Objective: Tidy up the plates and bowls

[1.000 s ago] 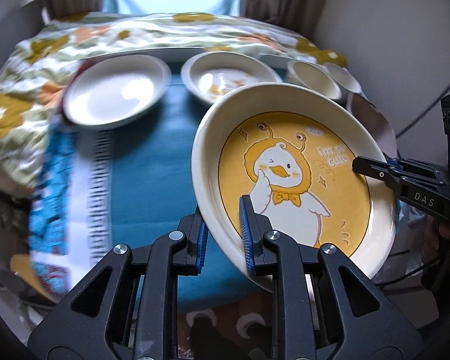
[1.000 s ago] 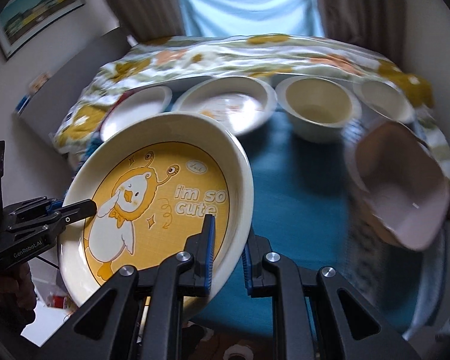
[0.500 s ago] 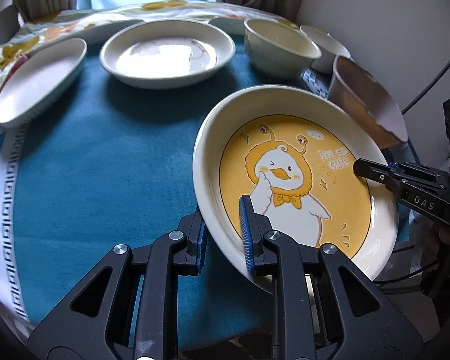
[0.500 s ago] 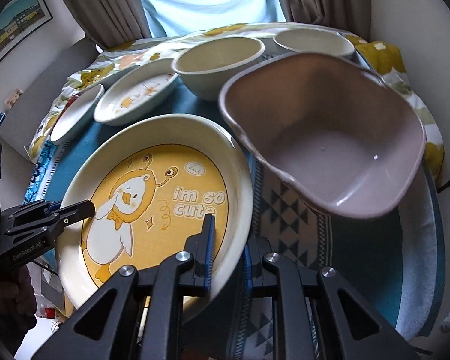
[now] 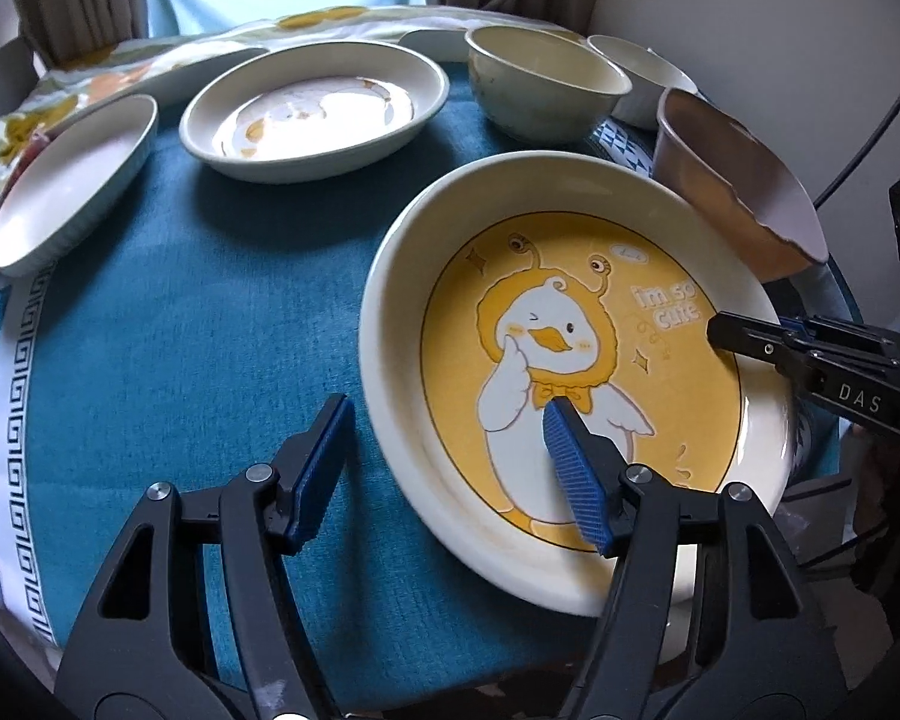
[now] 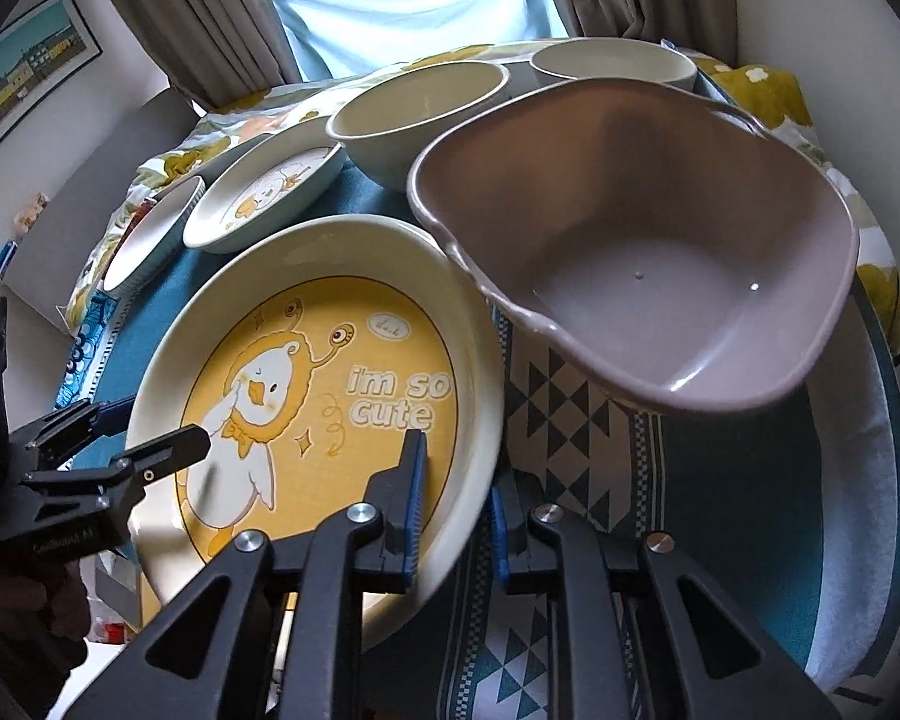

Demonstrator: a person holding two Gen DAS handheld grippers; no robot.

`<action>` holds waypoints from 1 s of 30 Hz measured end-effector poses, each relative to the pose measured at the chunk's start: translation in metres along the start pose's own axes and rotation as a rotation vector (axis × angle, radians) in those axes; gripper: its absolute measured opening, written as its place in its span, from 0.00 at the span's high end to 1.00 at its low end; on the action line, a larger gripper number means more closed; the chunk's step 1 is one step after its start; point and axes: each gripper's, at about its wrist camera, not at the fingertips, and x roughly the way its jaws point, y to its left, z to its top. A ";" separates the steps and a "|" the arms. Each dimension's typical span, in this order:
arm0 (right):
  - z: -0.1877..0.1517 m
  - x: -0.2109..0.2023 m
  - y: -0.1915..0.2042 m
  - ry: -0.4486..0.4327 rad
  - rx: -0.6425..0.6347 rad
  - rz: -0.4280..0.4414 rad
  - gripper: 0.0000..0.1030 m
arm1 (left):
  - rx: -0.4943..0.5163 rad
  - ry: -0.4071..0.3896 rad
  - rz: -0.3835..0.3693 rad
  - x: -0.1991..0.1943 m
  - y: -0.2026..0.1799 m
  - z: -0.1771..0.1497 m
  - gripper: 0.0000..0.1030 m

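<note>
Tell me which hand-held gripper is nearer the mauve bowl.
Right. The right hand-held gripper pinches the duck plate rim just below the mauve bowl; the left hand-held gripper straddles the plate's opposite rim, open.

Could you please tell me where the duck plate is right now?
The duck plate lies at the near edge of the teal tablecloth, directly left of the brown bowl and nearer than the cream bowl.
</note>
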 end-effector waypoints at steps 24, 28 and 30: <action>0.071 -0.151 0.105 -0.239 -0.265 0.144 0.72 | -0.170 -0.288 0.233 -0.226 0.050 0.016 0.18; 0.106 -0.147 0.142 -0.277 -0.329 0.195 0.00 | -0.254 -0.361 0.276 -0.252 0.085 0.025 0.00; 0.119 -0.140 0.157 -0.307 -0.351 0.224 0.00 | -0.291 -0.371 0.285 -0.258 0.105 0.030 0.00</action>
